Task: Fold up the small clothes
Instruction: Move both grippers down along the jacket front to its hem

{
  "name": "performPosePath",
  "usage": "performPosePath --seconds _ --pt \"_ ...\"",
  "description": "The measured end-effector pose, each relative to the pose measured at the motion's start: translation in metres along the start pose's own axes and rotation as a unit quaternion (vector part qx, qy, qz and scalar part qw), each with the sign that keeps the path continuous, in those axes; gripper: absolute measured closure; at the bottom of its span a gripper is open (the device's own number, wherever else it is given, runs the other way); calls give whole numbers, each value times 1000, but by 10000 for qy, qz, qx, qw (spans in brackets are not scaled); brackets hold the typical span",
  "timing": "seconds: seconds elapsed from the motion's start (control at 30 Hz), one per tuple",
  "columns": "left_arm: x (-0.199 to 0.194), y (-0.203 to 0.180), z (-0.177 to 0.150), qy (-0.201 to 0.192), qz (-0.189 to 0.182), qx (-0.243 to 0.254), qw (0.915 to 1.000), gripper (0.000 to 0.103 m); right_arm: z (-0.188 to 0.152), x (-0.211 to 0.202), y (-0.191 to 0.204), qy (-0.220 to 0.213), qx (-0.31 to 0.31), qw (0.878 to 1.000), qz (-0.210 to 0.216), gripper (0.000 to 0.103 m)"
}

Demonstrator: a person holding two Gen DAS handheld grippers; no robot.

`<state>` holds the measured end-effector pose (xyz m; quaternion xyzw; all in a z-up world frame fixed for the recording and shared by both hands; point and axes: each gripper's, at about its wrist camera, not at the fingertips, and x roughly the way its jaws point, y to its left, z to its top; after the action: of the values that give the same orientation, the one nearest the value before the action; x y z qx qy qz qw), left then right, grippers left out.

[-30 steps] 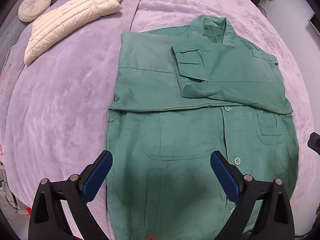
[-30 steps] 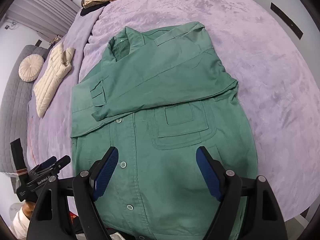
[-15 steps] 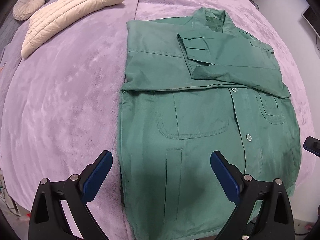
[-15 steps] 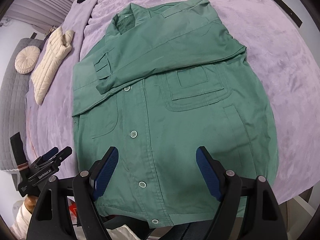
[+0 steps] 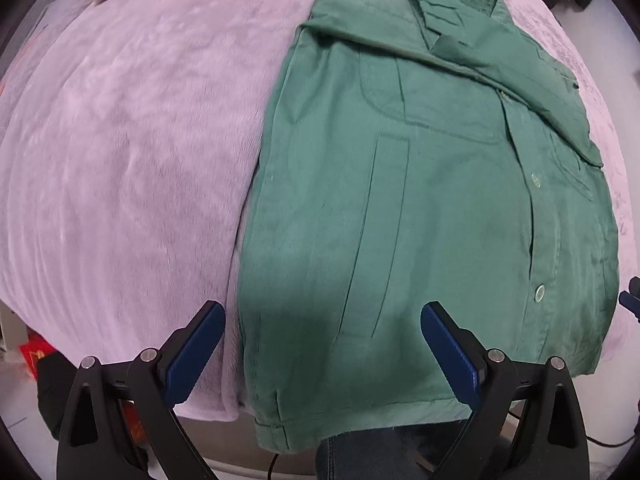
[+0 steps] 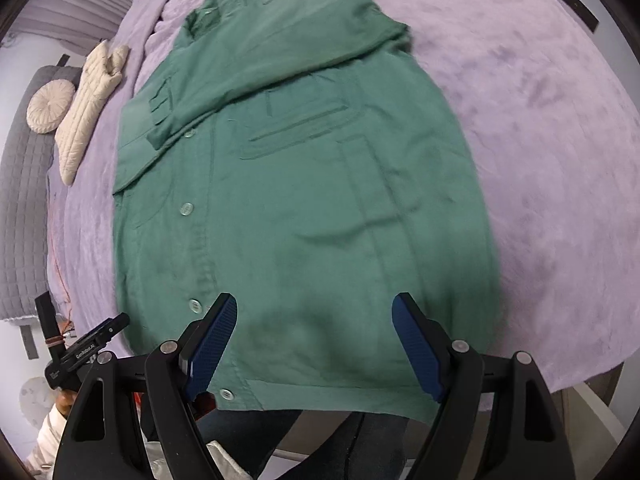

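A green button-up jacket lies flat, front side up, on the purple bedspread, with both sleeves folded across its chest. Its hem hangs at the near edge of the bed. My left gripper hovers open over the hem's left corner, nothing between its blue pads. In the right wrist view the same jacket fills the middle, and my right gripper stands open above the hem's right part, close to the lowest buttons. The other gripper shows at the lower left there.
A cream quilted jacket and a round cushion lie at the far left of the bed, beside a grey headboard. The person's dark trouser legs stand at the bed's near edge. Red items lie on the floor.
Both grippers have moved back toward the near edge of the bed and lower, from over the jacket's middle to over its hem. Their jaws have stayed equally wide.
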<state>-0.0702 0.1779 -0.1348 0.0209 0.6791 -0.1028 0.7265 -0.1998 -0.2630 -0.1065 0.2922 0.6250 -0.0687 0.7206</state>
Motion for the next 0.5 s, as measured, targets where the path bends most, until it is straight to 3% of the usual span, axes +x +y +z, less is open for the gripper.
performPosePath --seconds 0.23,0.37,0.5 --pt "27 7 -42 351 -189 -252 9989 4 -33 7 -85 144 594 9976 -327 21" --pt "42 13 -53 517 -449 -510 9963 4 -44 23 -106 314 875 9956 132 21" --pt "44 16 -54 487 -509 -623 9956 4 -49 34 -96 485 740 9935 720 19"
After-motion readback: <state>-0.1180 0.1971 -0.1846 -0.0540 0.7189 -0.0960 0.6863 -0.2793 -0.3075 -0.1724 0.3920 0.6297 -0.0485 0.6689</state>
